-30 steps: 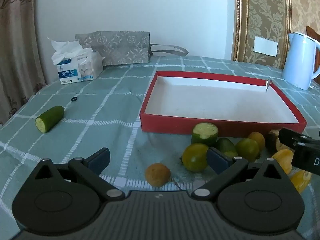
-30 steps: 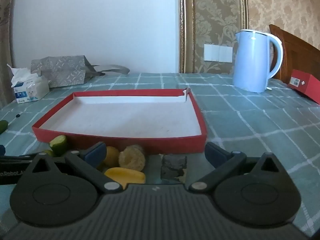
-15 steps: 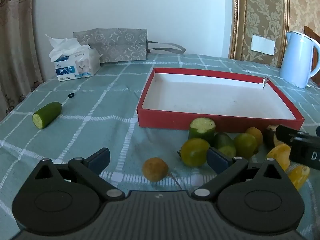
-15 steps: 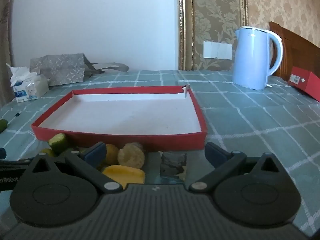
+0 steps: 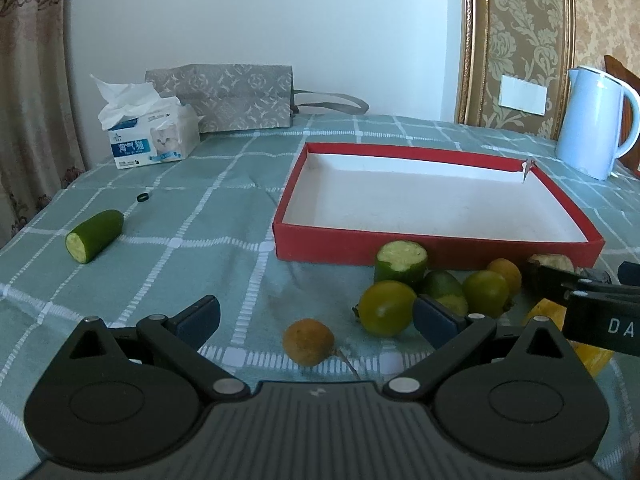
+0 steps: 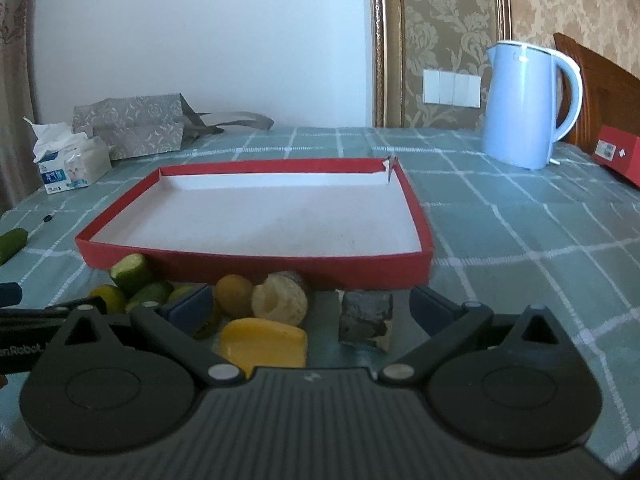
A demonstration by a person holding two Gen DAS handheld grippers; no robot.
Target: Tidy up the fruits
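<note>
A shallow red tray [image 5: 432, 250] [image 6: 256, 266] with a white floor sits on the checked tablecloth. Fruit pieces lie in front of it: a small brown fruit [image 5: 308, 342], a green-yellow round fruit [image 5: 386, 308], a cut cucumber stub [image 5: 400, 266] [image 6: 130, 270], a yellow slab [image 6: 264, 344], a pale ridged piece [image 6: 280, 300] and a dark grey chunk [image 6: 366, 318]. My left gripper [image 5: 316, 318] is open, just above the brown fruit. My right gripper [image 6: 310, 306] is open over the yellow slab and pale piece. A second cucumber piece [image 5: 94, 236] lies far left.
A tissue box [image 5: 148, 140] and a grey patterned bag [image 5: 236, 96] stand at the back left. A pale blue kettle [image 6: 524, 104] stands at the back right, with a red box [image 6: 618, 154] beside it. A small black ring [image 5: 142, 197] lies near the cucumber.
Both grippers have risen and tilted slightly, so the tray and fruit sit a little lower and farther in view. Both stay open and nothing was picked up.
</note>
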